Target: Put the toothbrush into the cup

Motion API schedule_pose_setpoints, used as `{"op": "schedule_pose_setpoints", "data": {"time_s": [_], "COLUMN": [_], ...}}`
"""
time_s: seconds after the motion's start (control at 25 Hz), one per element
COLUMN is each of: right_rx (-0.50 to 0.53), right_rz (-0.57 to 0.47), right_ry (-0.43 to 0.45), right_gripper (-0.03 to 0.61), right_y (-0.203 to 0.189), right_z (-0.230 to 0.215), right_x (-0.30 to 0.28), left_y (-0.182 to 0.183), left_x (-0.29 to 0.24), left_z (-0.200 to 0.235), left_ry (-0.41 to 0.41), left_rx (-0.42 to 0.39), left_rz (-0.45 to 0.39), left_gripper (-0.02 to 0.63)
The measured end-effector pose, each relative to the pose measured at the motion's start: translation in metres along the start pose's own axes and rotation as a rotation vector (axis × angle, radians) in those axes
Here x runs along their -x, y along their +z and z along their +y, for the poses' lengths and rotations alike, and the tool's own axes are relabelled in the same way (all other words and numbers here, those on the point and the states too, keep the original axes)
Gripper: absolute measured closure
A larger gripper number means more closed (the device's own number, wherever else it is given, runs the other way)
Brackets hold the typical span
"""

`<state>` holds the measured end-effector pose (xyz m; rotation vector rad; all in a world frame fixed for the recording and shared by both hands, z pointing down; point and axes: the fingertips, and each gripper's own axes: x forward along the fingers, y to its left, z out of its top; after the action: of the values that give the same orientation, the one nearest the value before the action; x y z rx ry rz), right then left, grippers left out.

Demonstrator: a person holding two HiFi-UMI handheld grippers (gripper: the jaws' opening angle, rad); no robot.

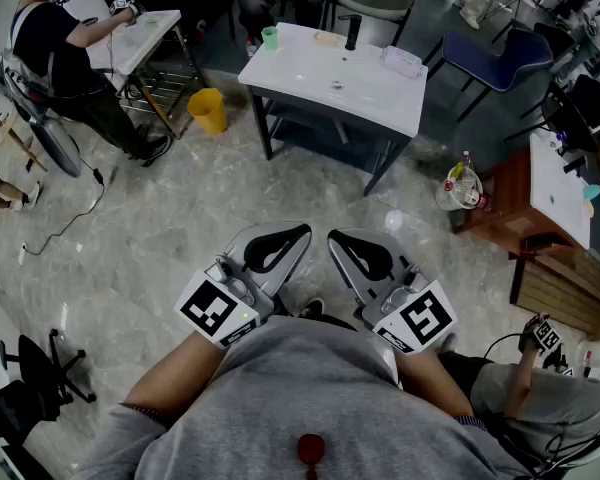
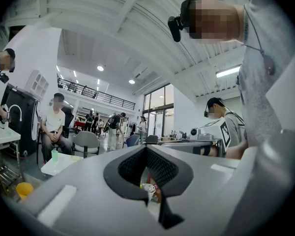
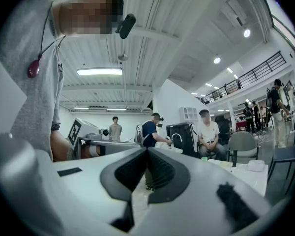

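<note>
Things being counted in the room.
Two grippers are being held, the left gripper [image 1: 280,243] and the right gripper [image 1: 355,248], and two marker cubes are being carried, one cube [image 1: 217,309] on each. Two sink tables are being shown, a near table [image 1: 310,78] and a far table [image 1: 145,28], each being topped by one tap [image 1: 353,30]. One cup [image 1: 270,37], one bucket [image 1: 208,110] and two chairs [image 1: 495,58] are being shown.

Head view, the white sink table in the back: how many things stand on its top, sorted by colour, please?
Green: 1, the cup
Black: 1, the tap
White: 1, the box
Pale yellow: 1, a flat item, too small to name
Total: 4 on the sink table
</note>
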<state>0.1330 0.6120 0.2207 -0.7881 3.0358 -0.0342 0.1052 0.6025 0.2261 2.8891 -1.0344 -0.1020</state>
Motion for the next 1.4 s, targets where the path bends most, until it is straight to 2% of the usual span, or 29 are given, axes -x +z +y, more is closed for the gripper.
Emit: {"op": "schedule_pose_setpoints", "data": {"time_s": [0.44,0.72,0.84,1.04,1.4], "right_rx": [0.019,0.037,0.034,0.039,0.030], "right_rz": [-0.010,-0.019,-0.025,-0.024,-0.018], "right_ry": [0.004,-0.012,-0.007,-0.020,-0.071], "right_gripper": [0.565,0.563,0.563,0.563,0.563], "right_y": [0.004,0.009,0.012,0.013,0.014], "right_z": [0.003,-0.015,-0.021,-0.036,-0.061], "right_x": [-0.003,-0.010,-0.023,-0.051,-0.130], "left_y": [0.004,0.009,0.009,0.011,0.020], "left_x": [0.004,-0.004,-0.004,-0.005,-0.003], "left_z": [0.003,0.019,0.035,0.070,0.153], "left_ry": [0.013,0.037,0.053,0.056,-0.007], "left_rx": [-0.067,-0.101,-0.096,-0.089,-0.065], "left_rz": [0.014,0.000,0.012,-0.018,-0.025], "left_gripper": [0.607,0.607,0.606,0.606,0.606]}}
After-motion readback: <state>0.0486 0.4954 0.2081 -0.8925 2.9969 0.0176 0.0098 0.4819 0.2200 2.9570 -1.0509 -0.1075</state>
